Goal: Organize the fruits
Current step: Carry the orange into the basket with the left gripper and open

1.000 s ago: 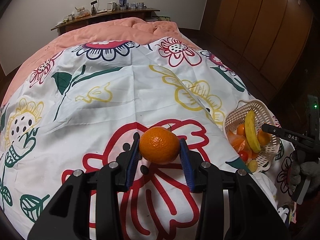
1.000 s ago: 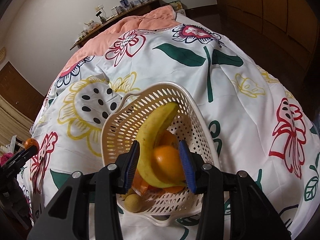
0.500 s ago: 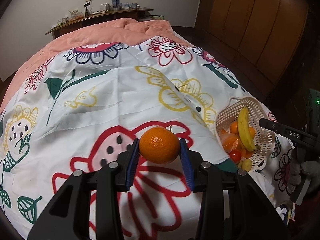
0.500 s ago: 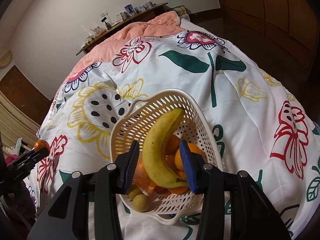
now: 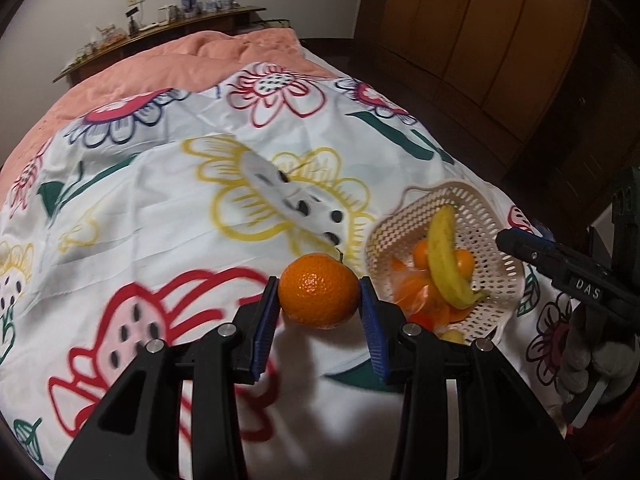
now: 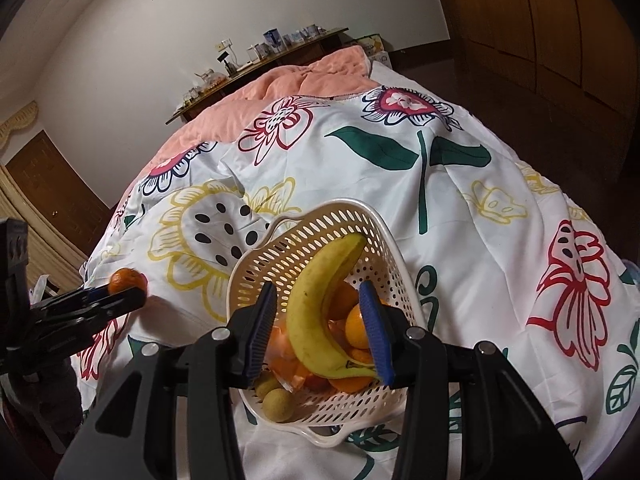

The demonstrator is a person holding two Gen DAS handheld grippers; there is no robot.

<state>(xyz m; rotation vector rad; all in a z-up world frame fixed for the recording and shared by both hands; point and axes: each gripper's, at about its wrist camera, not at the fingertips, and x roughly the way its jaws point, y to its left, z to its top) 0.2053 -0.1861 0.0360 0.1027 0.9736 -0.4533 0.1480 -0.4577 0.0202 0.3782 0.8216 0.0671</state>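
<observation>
My left gripper (image 5: 319,308) is shut on an orange (image 5: 319,290) and holds it above the flowered bedspread, just left of a cream perforated basket (image 5: 500,276). The basket holds a banana (image 5: 444,256), several oranges and other small fruit. In the right wrist view my right gripper (image 6: 318,330) is open and empty, hovering over the basket (image 6: 396,256) with the banana (image 6: 320,300) between its jaws' line of sight. The left gripper with the orange (image 6: 127,281) shows at the left there.
The bed carries a white flowered spread (image 5: 160,220) over a pink quilt (image 5: 192,64). A shelf with cups (image 5: 168,20) stands at the far wall. Wooden wardrobe doors (image 5: 500,40) line the right side. The bed edge drops off right of the basket.
My left gripper carried the orange right, toward the basket, which now sits close beside it. My right gripper let go of an orange into the basket and drew back and up, empty.
</observation>
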